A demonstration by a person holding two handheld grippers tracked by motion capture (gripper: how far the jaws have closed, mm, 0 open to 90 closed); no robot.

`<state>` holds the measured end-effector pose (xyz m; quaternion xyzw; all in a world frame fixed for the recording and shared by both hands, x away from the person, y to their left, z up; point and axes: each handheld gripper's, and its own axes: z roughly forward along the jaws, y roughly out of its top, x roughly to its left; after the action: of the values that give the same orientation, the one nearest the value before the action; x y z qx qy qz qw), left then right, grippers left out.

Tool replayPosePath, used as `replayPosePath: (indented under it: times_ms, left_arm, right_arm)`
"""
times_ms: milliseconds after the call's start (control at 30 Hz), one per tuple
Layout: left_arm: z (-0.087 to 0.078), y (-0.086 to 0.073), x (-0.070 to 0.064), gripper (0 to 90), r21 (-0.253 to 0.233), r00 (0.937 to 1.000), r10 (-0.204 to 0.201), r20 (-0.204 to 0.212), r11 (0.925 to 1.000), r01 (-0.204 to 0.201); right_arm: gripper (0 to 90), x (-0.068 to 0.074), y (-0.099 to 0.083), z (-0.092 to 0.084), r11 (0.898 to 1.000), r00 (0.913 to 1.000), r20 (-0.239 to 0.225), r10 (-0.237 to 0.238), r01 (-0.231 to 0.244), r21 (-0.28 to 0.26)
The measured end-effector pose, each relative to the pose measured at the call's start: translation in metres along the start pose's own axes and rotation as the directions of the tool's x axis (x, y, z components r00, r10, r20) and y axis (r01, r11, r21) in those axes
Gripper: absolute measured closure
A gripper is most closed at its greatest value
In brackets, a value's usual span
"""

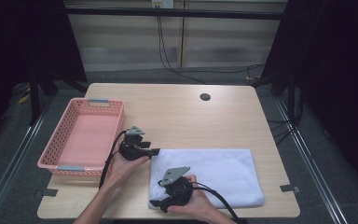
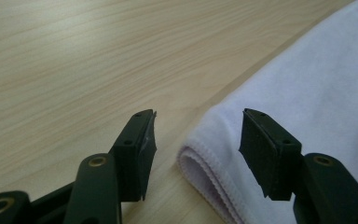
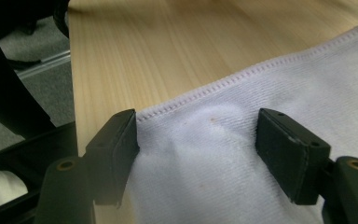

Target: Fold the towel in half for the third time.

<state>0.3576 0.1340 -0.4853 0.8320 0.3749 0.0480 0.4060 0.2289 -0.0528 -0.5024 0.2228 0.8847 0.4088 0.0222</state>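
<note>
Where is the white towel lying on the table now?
In the high view, the towel lies folded on the near right part of the table, right of the pink basket, with both grippers at its left edge.

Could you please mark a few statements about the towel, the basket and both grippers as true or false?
1. The white towel lies folded on the table. True.
2. The pink basket holds a towel. False: it is empty.
3. The left gripper is clamped on the towel. False: its jaws stand open at the folded corner.
4. The right gripper has open jaws over the towel's edge. True.
5. The basket stands right of the towel. False: left.
</note>
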Motion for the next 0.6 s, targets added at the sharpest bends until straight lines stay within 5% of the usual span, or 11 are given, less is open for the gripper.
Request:
replayPosePath:
  times_ms: [233,433,500,600]
  left_arm:
    - [0.012,-0.005,0.002,41.9,0.064,0.9991,-0.020,0.038,0.9978,0.018]
    - [0.014,-0.007,-0.005,54.1,0.071,0.9982,0.016,0.058,0.9973,-0.020]
    - [0.012,-0.008,-0.005,67.0,0.080,0.9965,0.013,0.082,0.9966,-0.020]
    - [0.011,-0.009,-0.005,77.3,0.068,0.9940,0.004,0.109,0.9976,-0.011]
  right_arm:
    - [30.4,0.008,0.000,0.002,0.997,0.9948,0.062,-0.081,0.080,0.025]
    - [32.5,0.011,0.001,0.003,0.996,0.9928,0.079,-0.090,0.087,0.038]
    - [38.2,0.010,0.001,0.002,0.995,0.9918,0.089,-0.091,0.088,0.040]
    - [61.9,0.003,0.000,-0.001,0.997,0.9894,0.126,-0.073,0.072,0.018]
